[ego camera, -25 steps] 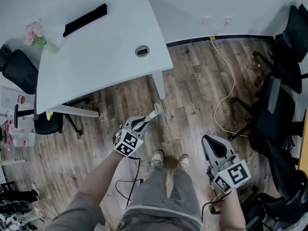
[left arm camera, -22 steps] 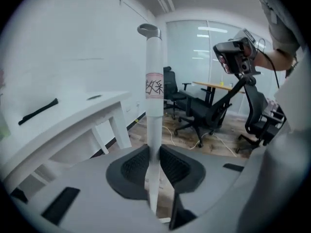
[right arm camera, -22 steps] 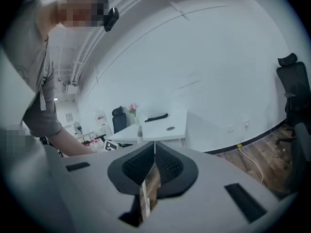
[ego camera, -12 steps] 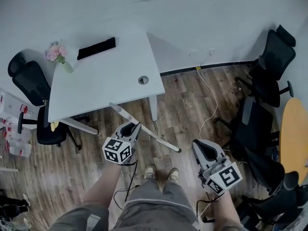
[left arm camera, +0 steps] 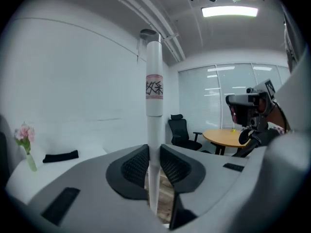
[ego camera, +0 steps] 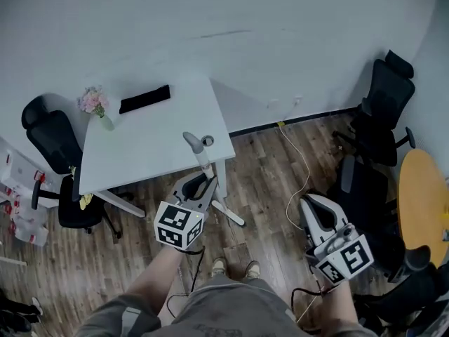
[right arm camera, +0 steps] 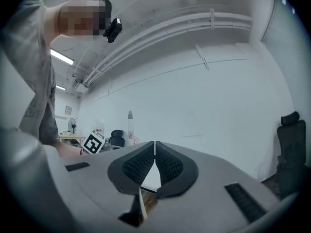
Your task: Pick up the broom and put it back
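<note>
The wooden floor and the pale wall fill most of the head view, and the white counter stands against that wall. The broom is off the floor. Its long white handle passes between the jaws of the left tongs, which are clamped on it, and it rises nearly upright, across the direction in which these tongs point. A long part of the handle, with a label band, stands above the grip. The brush end shows in no view. The right tongs are closed on nothing and are well apart from the handle, on the person's right side. So I judge that the left hand alone must carry the broom to its place, and the tall upper part could swing or tip on the way.
</note>
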`<state>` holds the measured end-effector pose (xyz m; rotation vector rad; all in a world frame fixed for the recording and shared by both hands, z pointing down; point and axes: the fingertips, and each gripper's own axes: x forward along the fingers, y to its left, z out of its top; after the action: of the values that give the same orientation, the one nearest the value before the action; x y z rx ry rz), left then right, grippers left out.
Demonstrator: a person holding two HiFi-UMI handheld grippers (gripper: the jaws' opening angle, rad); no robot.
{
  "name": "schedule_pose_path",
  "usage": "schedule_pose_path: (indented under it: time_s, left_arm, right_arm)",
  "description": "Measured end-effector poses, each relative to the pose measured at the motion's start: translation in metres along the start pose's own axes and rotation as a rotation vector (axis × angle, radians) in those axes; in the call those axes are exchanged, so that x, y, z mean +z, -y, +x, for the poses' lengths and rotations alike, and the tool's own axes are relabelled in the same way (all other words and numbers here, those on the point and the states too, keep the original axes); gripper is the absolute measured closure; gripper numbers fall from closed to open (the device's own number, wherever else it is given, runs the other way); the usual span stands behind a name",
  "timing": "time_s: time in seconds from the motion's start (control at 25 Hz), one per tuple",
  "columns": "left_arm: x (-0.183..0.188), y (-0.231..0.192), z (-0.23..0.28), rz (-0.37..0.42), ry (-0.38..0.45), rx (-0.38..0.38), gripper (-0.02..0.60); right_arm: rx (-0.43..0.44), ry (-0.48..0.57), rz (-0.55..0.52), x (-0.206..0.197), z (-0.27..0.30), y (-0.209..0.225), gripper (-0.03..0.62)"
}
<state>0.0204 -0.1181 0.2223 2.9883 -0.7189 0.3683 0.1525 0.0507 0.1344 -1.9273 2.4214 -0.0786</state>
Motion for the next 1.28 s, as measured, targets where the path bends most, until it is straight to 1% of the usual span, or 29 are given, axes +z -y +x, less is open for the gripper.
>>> schedule_pose_path:
  time_s: [0.12, 0.2, 0.28, 0.4, 0.56, 0.84, 1.08, 1.28]
  left_arm:
    - [0.016, 0.006, -0.015, 0.076, -0.015, 0.007, 0.495]
    - [0.02, 0.01, -0.028, 0.111, -0.029, 0.018, 0.495]
    - [0.018, 0.012, -0.042, 0.129, -0.05, 0.035, 0.495]
    - [0.01, 0.01, -0.057, 0.125, -0.089, 0.064, 0.495]
    - [-0.006, 0.005, -0.071, 0.094, -0.137, 0.08, 0.495]
    - [-0.025, -0.005, -0.082, -0.026, -0.162, 0.101, 0.495]
    - [-0.054, -0.01, -0.086, -0.127, -0.202, 0.163, 0.494]
    - [-0.087, -0.017, -0.082, -0.169, -0.244, 0.212, 0.494]
  right_arm:
    - [-0.003, 0.025, -0.025, 0.022, -0.003, -0.002, 0.562]
    - [-0.002, 0.036, -0.027, 0.029, -0.004, -0.005, 0.562]
    - [-0.002, 0.037, -0.014, 0.029, -0.005, -0.007, 0.562]
    - [0.004, 0.027, 0.02, 0.02, 0.0, -0.007, 0.562]
    - [0.028, 0.02, 0.056, 0.009, 0.008, -0.009, 0.562]
    - [0.034, -0.037, 0.029, -0.001, 0.028, -0.012, 0.562]
    - [0.026, -0.05, 0.058, -0.011, 0.043, -0.013, 0.562]
    - [0.043, -0.092, 0.091, -0.032, 0.062, -0.016, 0.562]
